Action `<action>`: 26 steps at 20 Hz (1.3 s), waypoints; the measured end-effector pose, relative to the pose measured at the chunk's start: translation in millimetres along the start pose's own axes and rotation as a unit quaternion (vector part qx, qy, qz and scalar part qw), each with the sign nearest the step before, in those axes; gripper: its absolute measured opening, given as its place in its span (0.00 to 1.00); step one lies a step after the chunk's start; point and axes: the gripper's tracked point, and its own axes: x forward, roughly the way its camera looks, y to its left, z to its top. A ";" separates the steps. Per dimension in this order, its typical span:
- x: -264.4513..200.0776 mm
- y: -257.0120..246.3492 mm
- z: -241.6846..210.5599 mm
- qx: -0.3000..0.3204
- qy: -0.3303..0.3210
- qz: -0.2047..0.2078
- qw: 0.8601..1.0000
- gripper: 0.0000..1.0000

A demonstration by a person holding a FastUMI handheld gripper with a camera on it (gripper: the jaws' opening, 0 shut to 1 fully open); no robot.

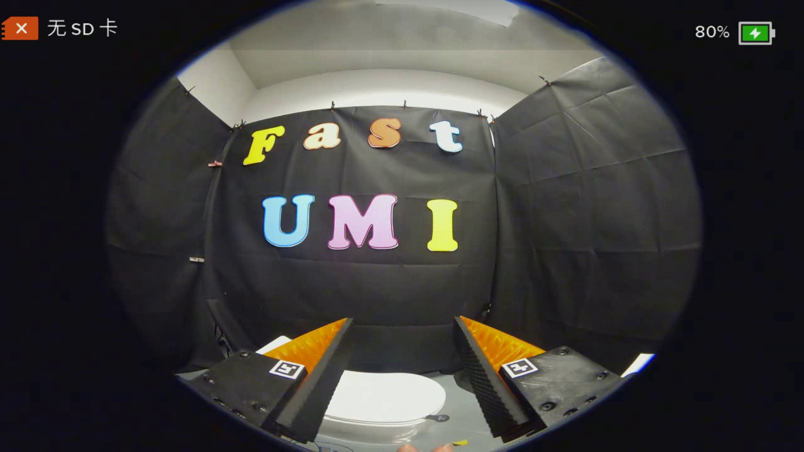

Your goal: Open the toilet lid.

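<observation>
Two fingers of the gripper point(402, 376) stand wide apart with nothing between them but air, and both are clear of every surface. Below and just ahead of them sits the toilet point(367, 430), its lid point(384, 395) lying flat and closed; the pale oval shows through the gap between the fingers, partly covered by the left one. A small dark fitting point(438, 417) rests on the grey floor point(461, 414) just beside the lid's right edge, toward the right finger. Beyond the fingers hangs the black cloth wall point(565, 220) of the booth, with a white ceiling point(377, 56) above it.

By my reading the task has not yet started: the gripper points out at the wall rather than down at the lid, so it must tip forward and descend before any contact.

Several things could go wrong from here. The lid's front lip is hidden, so a descent aimed by guesswork may land the fingers on top of the lid and press it shut instead of catching under the rim. Smooth plastic may slide off the fingers if only one of them hooks the edge. A lift stopped short of upright would likely let the lid fall back down.
</observation>
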 end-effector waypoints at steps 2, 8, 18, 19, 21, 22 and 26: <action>4.1 -1.5 -5.3 0.001 -0.004 0.001 1.000 0.98; 20.9 -12.9 -38.1 -0.022 -0.025 -0.005 0.999 0.98; 59.8 -16.8 -154.5 -0.035 -0.001 0.027 0.999 0.98; 61.9 -15.6 -168.6 -0.036 0.004 0.035 0.999 0.98; 65.5 -13.9 -197.3 -0.029 0.016 0.049 0.998 0.98; 67.1 -15.8 -210.1 -0.021 0.020 0.054 0.998 0.98; 80.1 -34.3 -264.1 0.013 0.050 0.057 0.997 0.98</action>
